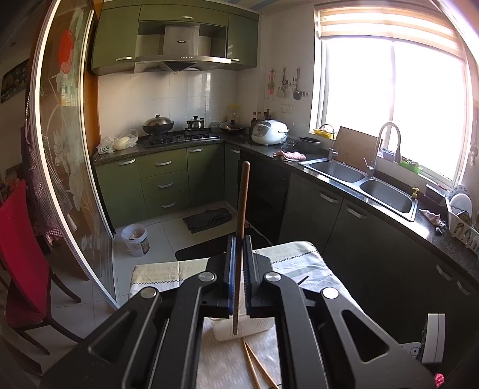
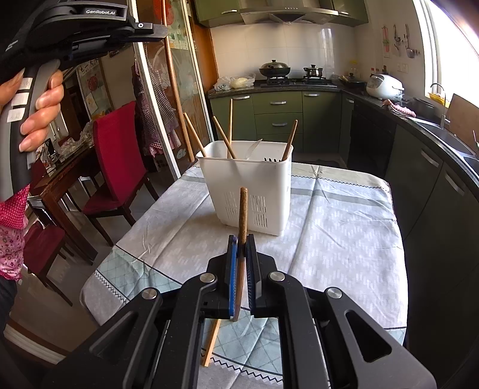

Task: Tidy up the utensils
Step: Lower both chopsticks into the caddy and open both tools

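My left gripper [image 1: 239,239] is shut on a dark wooden stick-like utensil [image 1: 242,203] that stands upright, above the white utensil caddy [image 1: 227,332] seen just below the jaws. My right gripper [image 2: 242,238] is shut on a brown wooden utensil handle [image 2: 242,209], low over the table in front of the white caddy [image 2: 248,185]. The caddy holds several wooden chopsticks [image 2: 223,137], a fork [image 2: 271,159] and a white spoon. The left gripper body [image 2: 80,27] is high at the upper left, held by a hand.
The table has a pale patterned cloth [image 2: 335,227]. Loose chopsticks [image 1: 254,365] lie on it near the caddy, and one light wooden stick [image 2: 212,341] lies under my right gripper. A red chair [image 2: 116,161] stands left of the table. Kitchen counter and sink [image 1: 359,179] run along the right.
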Available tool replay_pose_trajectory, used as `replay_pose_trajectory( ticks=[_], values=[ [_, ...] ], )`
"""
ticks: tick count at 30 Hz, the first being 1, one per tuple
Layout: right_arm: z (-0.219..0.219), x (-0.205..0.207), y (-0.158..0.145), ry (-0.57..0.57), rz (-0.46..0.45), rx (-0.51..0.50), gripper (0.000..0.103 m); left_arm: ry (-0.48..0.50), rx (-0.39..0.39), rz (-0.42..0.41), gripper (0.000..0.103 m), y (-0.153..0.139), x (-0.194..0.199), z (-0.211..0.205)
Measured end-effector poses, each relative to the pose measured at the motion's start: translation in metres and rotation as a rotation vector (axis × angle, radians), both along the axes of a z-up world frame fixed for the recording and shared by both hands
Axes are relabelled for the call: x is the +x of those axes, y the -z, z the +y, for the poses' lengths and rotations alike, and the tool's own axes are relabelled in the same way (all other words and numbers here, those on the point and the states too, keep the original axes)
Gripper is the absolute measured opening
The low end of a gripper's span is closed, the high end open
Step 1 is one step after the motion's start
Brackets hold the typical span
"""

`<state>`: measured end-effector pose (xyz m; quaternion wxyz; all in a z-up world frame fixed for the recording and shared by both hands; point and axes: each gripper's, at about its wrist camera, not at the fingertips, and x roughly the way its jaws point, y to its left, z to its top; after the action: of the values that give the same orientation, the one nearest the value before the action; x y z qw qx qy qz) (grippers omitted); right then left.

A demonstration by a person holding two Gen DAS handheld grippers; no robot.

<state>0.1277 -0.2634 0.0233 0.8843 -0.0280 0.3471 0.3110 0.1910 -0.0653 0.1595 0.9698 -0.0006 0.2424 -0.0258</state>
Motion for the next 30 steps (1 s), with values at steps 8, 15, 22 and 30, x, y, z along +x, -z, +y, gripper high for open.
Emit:
replay_pose_trajectory(
  ticks=[8,15,22,30],
  values=[
    [-0.01,0.002,0.003,0.007,0.006,0.009,0.007,-0.044,0.022,0.004,0.004,0.001,0.036,0.0],
    [-0.014,0.001,-0.003,0.013,0.001,0.014,0.007,-0.049,0.031,0.101,0.005,0.038,0.064,0.002],
    [-0.013,0.002,-0.052,-0.005,-0.068,0.042,0.007,-0.019,-0.037,0.125,0.009,0.049,0.057,0.013],
    [0.0,0.033,-0.143,0.024,-0.221,0.152,0.007,-0.011,-0.056,0.006,0.03,0.03,-0.021,0.031]
  ],
)
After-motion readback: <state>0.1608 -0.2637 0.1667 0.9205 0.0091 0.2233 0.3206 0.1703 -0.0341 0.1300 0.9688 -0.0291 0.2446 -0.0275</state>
